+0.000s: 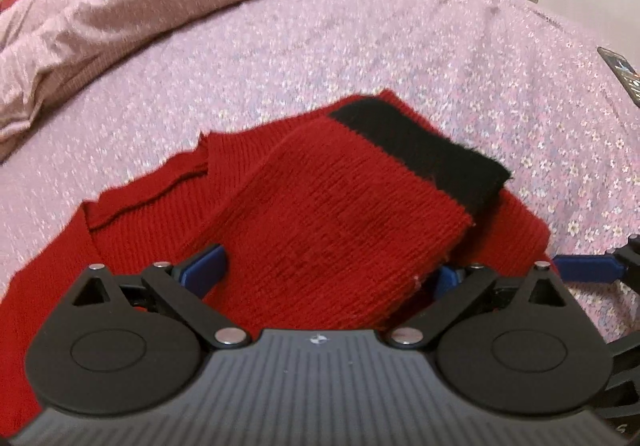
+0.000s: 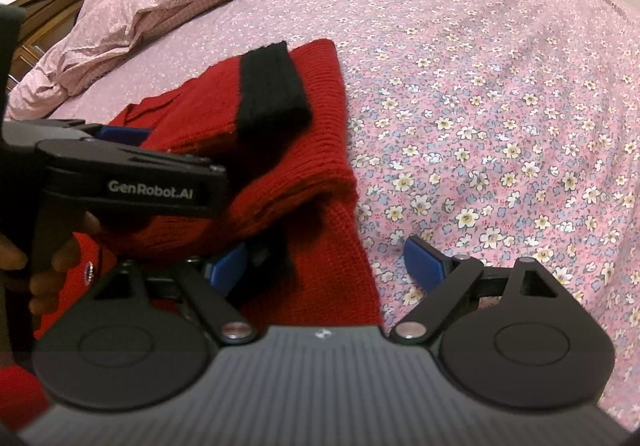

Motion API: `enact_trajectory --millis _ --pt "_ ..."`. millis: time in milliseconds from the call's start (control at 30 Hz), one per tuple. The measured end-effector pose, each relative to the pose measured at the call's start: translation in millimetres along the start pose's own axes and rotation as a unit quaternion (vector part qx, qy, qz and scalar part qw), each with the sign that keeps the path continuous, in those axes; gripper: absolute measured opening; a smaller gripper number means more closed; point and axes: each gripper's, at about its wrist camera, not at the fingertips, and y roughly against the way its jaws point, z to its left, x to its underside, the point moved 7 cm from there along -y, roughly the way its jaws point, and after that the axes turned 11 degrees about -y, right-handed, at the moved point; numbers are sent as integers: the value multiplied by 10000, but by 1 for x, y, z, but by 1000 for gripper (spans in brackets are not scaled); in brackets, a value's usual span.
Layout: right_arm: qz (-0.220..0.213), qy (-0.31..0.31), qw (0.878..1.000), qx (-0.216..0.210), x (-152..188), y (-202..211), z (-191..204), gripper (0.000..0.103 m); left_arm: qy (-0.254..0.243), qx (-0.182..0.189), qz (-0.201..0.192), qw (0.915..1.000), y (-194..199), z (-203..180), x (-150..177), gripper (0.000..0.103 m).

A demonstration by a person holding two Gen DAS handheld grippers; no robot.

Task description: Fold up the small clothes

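A red knit garment (image 1: 320, 214) with a black cuff (image 1: 420, 154) is lying partly folded on the bed (image 2: 500, 106), a sleeve doubled back over its body. Taking the garment as the landmark: beyond it a rumpled quilt (image 1: 120, 26) is piling up, and to its right the flowered sheet is lying bare out to the bed's edge, leaving open room.

The left gripper (image 1: 320, 278) is straddling the sleeve at the garment's near edge, jaws spread wide, though whether the pads are pressing the knit cannot be told. The right gripper (image 2: 328, 266) is sitting at the garment's near right edge, jaws spread apart, one blue pad over the fabric, the other over the sheet. A hand (image 2: 44, 266) is holding the left gripper's handle, whose side is reading "GenRobot.AI".
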Motion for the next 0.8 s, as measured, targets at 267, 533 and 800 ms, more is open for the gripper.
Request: enact_trajectory --millis 267,533,800 --pt "-2 -4 10000 -10 1 0 0 89 -203 -77 -96 9997 3 -8 -9 96" --pt "-3 -6 10000 -7 1 0 0 89 -274 -49 -204 9994 7 -9 -12 78" --pt "21 81 9999 79 1 -1 2 89 65 60 -503 9987 27 3 -17 43"
